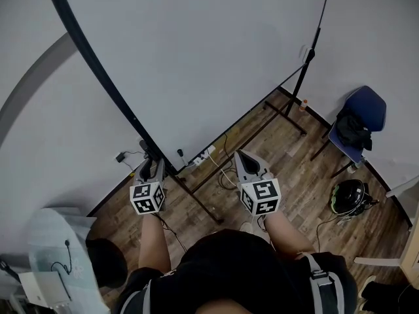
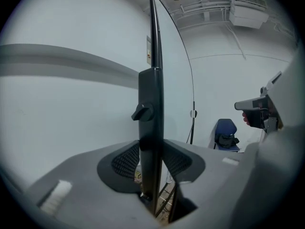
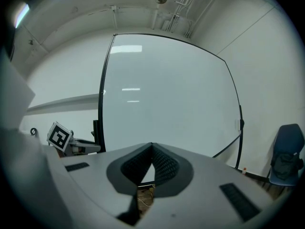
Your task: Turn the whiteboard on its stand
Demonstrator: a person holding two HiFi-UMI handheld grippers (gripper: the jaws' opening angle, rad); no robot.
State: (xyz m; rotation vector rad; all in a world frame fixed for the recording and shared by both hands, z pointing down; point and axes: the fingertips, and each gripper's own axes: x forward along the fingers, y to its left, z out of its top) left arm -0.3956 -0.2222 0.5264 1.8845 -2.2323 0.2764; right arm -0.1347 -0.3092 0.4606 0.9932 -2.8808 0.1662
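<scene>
Plainly, the whiteboard (image 1: 209,57) dominates everything, standing upright on its black stand (image 1: 196,199) with its white face towards the person.

Several things could go wrong from here. Turning so wide a panel from one edge gives little control. If the pull is uneven, the whole stand may drag or rock instead of the whiteboard pivoting. The stand's feet could also snag the cables (image 1: 226,175) lying on the floor below the whiteboard. The chair (image 1: 359,120) beyond the whiteboard's right edge may be within reach of that far side if it swings out. If the pivot is locked, forcing it would likely make the hold slip on the smooth metal.

The left claw (image 1: 150,165) is at the whiteboard's left edge. Its jaws stand wide around the dark upright (image 2: 151,104) there, and the pads (image 2: 127,162) look to lie against it on both sides. It appears to be pinching that upright, though how firmly I cannot judge.

The right claw (image 3: 151,149) hangs in front of the whiteboard's face, well apart from it. Its jaws are pressed together on nothing.

A small knob (image 2: 143,112) sits on the upright just above the left claw's jaws, and neither claw is touching it.
</scene>
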